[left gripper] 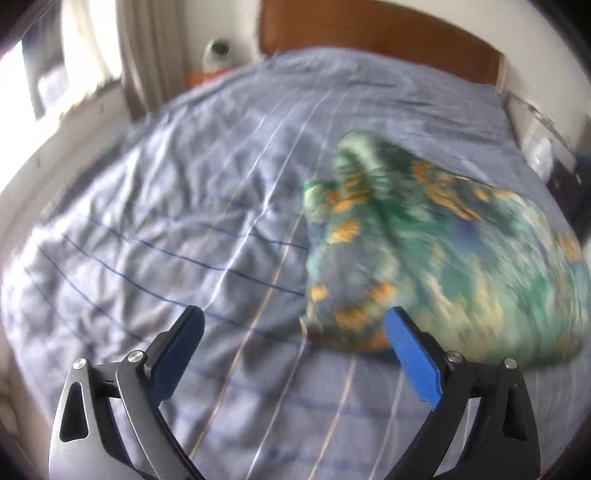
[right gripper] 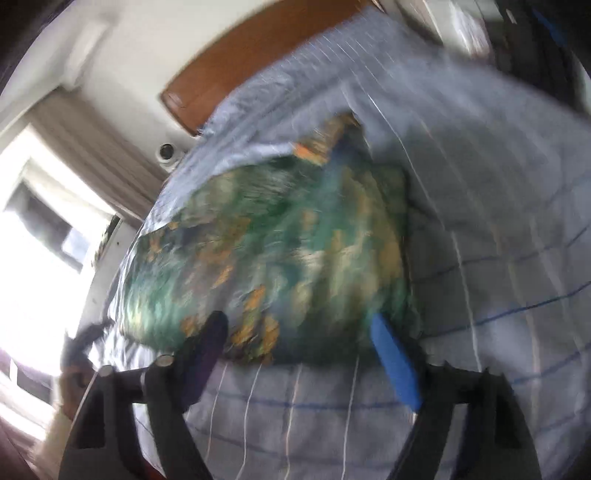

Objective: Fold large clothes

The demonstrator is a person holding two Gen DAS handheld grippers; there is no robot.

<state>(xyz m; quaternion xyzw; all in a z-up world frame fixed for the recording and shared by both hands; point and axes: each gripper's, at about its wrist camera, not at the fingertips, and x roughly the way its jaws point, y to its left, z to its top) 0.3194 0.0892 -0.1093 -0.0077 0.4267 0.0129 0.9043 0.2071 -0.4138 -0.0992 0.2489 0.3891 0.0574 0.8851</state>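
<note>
A green garment with orange and blue print (left gripper: 424, 243) lies bunched on the bed, right of centre in the left wrist view. My left gripper (left gripper: 293, 319) is open and empty above the bedspread, its right finger near the garment's near edge. In the right wrist view the garment (right gripper: 288, 251) fills the middle, blurred. My right gripper (right gripper: 297, 325) is open and empty, its fingertips at the garment's near edge.
The bed is covered with a pale blue striped bedspread (left gripper: 166, 221). A brown wooden headboard (left gripper: 369, 33) stands at the far end. A window and curtain (right gripper: 55, 206) are to the left. A small white device (left gripper: 218, 53) sits beside the headboard.
</note>
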